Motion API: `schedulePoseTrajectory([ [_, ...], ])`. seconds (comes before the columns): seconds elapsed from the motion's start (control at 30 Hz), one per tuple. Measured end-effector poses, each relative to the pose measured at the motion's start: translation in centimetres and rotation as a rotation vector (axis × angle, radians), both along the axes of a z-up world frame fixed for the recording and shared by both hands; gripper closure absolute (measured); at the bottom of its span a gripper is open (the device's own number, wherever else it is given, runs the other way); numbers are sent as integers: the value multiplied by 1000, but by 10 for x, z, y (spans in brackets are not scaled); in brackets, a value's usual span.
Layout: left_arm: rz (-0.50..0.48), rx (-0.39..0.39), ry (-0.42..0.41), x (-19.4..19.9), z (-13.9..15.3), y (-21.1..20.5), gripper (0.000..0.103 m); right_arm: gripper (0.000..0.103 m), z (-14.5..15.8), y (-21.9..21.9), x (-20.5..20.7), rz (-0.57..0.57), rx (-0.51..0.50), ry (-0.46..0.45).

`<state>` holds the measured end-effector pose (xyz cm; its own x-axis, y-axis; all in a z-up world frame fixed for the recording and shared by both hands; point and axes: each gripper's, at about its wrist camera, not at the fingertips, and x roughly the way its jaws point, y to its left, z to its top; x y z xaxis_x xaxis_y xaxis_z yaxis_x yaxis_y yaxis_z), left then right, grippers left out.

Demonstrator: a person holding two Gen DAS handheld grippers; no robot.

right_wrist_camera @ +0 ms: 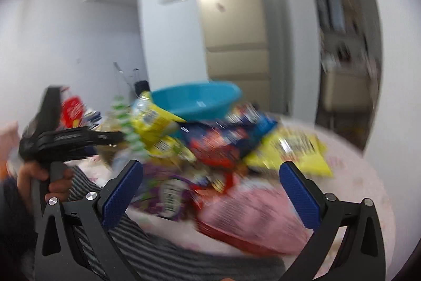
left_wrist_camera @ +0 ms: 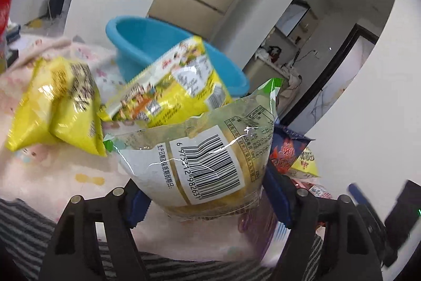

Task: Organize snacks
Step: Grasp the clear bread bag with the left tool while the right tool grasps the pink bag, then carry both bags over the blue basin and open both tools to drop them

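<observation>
1. Left wrist view: the left gripper (left_wrist_camera: 208, 202) is closing around a clear snack packet with a barcode (left_wrist_camera: 208, 165); the blue pads are sitting at the packet's two sides, and I cannot tell whether they are pressing yet.
2. The blue basin (left_wrist_camera: 126, 44) is standing behind the packet on the pink-clothed desk (left_wrist_camera: 52, 175). In front of the basin, one yellow printed bag (left_wrist_camera: 168, 86) is leaning on its rim, and two plain yellow bags (left_wrist_camera: 60, 107) are lying to its left. A dark red-lettered bag (left_wrist_camera: 285, 152) is lying to its right.
3. Right wrist view, blurred: the right gripper (right_wrist_camera: 210, 191) is hanging open and empty over the pile in front of the basin (right_wrist_camera: 200, 99); a pink packet (right_wrist_camera: 252, 217) is lying nearest it. The person's hand (right_wrist_camera: 52, 181) is holding the left tool.
4. Risk: the slick film is likely to slip or crush its contents if the pads are catching only the lower edge.
5. Count: one basin; the pile's bags are too blurred to count.
</observation>
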<state>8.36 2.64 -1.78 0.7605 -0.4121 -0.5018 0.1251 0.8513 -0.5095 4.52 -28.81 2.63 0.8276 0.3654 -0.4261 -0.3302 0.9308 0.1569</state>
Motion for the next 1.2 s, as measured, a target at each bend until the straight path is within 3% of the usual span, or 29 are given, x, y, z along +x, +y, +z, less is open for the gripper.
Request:
schedulePoseTrajectory([
  [0.1,13,4,-28,-8,6,5,26,0,-19,-29,31,-70,64,194],
  [0.2,25,15,-36,-11,8,7,26,0,-36,-38,52,-89,100,318],
  [0.43,29,-4,-43,-16,9,8,26,0,-70,-23,79,-94,47,475],
  [0.5,26,-2,-53,-17,12,8,26,15,-74,-17,74,-70,37,468],
  [0.63,26,12,-90,-26,26,8,26,18,-51,-18,53,-90,31,354],
  [0.77,22,51,-160,-41,54,9,26,18,-4,-15,23,-56,26,175],
  [0.93,36,208,-267,-51,108,-1,26,18,74,-6,-2,16,72,-99],
  [1.1,71,233,-353,-47,160,3,26,17,131,20,15,37,78,-290],
  [1.2,91,228,-391,-43,183,8,26,17,156,31,29,52,109,-333],
])
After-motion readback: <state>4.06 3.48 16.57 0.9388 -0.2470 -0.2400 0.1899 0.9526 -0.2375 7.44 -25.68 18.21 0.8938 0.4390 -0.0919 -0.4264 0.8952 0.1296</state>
